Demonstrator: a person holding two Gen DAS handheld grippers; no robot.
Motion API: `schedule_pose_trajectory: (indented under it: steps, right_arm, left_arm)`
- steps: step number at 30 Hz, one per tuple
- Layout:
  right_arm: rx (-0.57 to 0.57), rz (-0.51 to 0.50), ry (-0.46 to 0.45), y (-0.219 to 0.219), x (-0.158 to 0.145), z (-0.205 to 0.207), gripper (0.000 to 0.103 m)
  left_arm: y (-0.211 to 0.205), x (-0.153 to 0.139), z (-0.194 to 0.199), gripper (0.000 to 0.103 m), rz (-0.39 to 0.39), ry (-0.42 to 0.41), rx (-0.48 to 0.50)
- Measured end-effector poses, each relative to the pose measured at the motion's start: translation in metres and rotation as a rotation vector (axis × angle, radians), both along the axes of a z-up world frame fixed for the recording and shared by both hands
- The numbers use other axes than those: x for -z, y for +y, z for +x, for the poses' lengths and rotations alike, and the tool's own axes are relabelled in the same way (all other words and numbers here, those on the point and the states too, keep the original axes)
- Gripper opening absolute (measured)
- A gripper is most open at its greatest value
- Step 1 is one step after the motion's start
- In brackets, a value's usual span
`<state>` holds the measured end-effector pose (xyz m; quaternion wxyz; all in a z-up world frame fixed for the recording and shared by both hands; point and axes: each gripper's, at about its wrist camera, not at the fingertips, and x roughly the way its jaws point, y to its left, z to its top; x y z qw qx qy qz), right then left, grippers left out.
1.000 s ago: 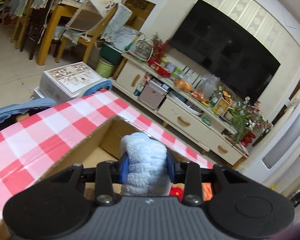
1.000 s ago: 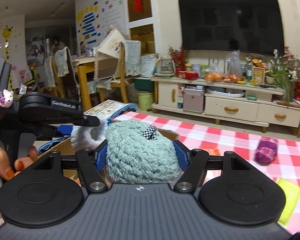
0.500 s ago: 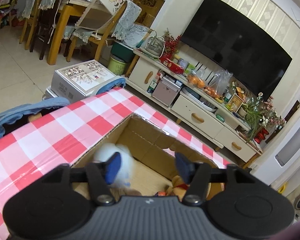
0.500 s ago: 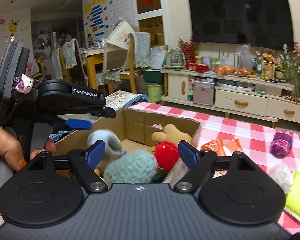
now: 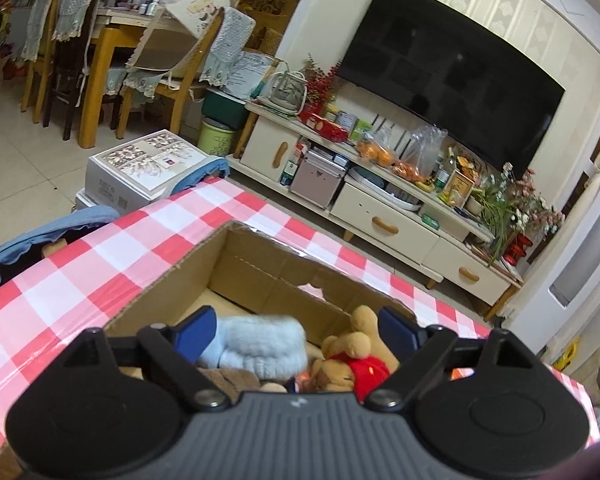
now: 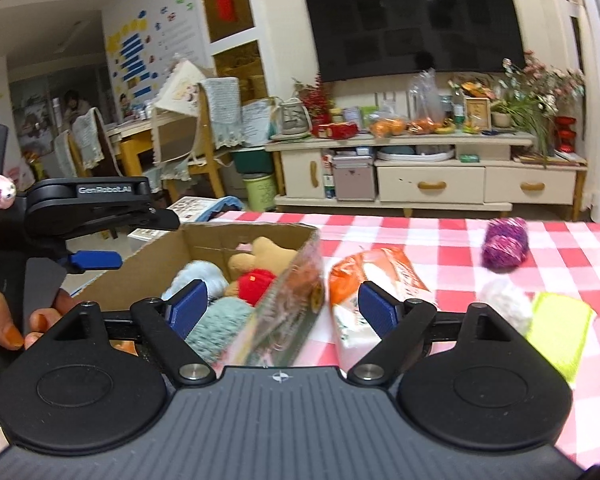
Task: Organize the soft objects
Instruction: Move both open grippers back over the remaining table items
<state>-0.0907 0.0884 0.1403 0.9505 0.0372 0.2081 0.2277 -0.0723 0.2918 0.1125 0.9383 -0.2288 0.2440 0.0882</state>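
A cardboard box (image 5: 204, 264) (image 6: 204, 240) stands on the red-checked table. Inside lie a pale blue fluffy toy (image 5: 260, 342) (image 6: 200, 276), a teal knitted toy (image 6: 216, 326) and a tan bear in a red shirt (image 5: 356, 360) (image 6: 260, 272). My left gripper (image 5: 296, 330) is open and empty above the box; it shows from the side in the right wrist view (image 6: 100, 258). My right gripper (image 6: 280, 306) is open and empty over the box's right wall. On the table to the right lie a purple yarn ball (image 6: 504, 244), a white fluffy ball (image 6: 500, 304) and a yellow-green cloth (image 6: 560, 332).
An orange and white packet (image 6: 364, 280) lies just right of the box. Beyond the table's far edge are a TV cabinet (image 6: 420, 168), a white carton on the floor (image 5: 140, 172) and wooden chairs (image 5: 160, 80). A blue-cushioned seat (image 5: 40, 240) sits at the table's left edge.
Both grippers opened and dropped their toys: the pale blue one from the left, the teal knitted one from the right. Both toys now lie in the box. The right gripper shifted right.
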Motion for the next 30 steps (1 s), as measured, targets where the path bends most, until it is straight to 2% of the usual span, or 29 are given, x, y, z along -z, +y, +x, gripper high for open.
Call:
schedule_pose_trajectory:
  steps: [12,15,22,30]
  right_arm:
    - [0.034,-0.009,0.020,-0.012,0.009,-0.010,0.103]
    - [0.044,-0.015,0.013,-0.015,0.008,-0.013,0.103]
    - [0.074,-0.016,0.013,-0.030,0.012,-0.018,0.103]
    - [0.138,-0.026,0.022,-0.055,0.021,-0.022,0.103]
  left_arm:
    - [-0.029,0.000,0.004,0.089,0.053,0.022,0.070]
    - [-0.036,0.000,0.004,0.098,0.064,0.025,0.088]
    - [-0.057,-0.004,0.002,0.098,0.124,0.007,0.110]
    - [-0.082,-0.004,-0.001,0.102,0.147,-0.009,0.144]
